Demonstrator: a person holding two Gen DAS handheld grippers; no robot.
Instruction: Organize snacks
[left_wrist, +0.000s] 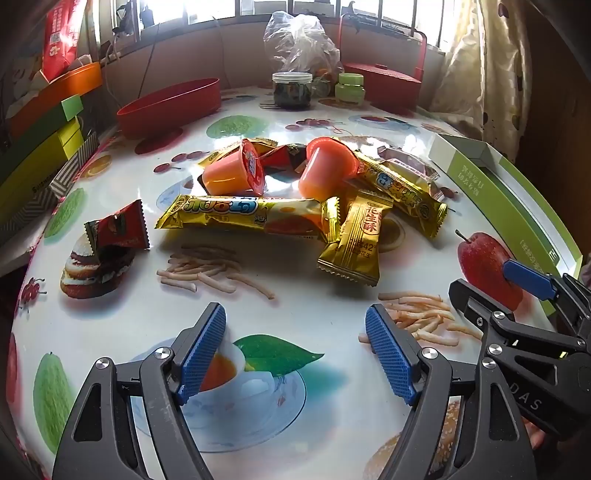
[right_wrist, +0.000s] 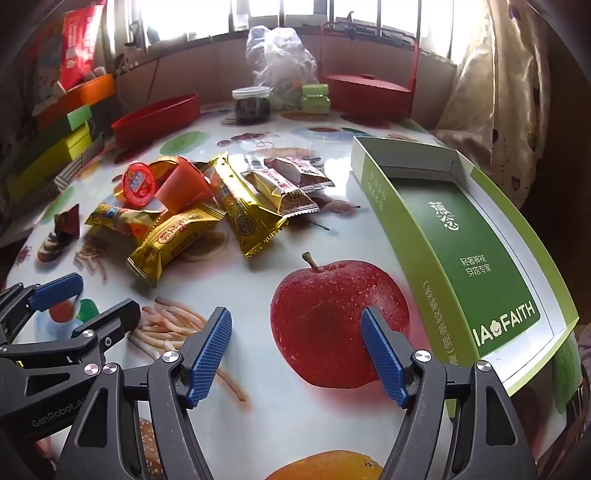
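A heap of snacks lies mid-table: two orange jelly cups (left_wrist: 236, 171) (left_wrist: 327, 170), long gold bars (left_wrist: 243, 216), a gold peanut-candy pack (left_wrist: 356, 240) (right_wrist: 173, 243), brown wrapped cakes (right_wrist: 291, 184). A red wrapper (left_wrist: 118, 227) lies apart on the left. An open green box (right_wrist: 465, 236) (left_wrist: 509, 199) sits on the right. My left gripper (left_wrist: 295, 347) hovers open and empty in front of the heap. My right gripper (right_wrist: 295, 350) hangs open and empty over a printed apple, just left of the box. Each gripper also shows in the other's view (left_wrist: 491, 284) (right_wrist: 96, 295).
The tablecloth (right_wrist: 280, 413) is printed with fruit, fries and cups. A red oval tub (left_wrist: 170, 107), a dark jar (left_wrist: 291, 90), a green pot (left_wrist: 350, 88), a plastic bag (left_wrist: 301, 40) and a red basket (left_wrist: 384, 79) stand at the back. Stacked boxes (left_wrist: 40, 147) line the left edge.
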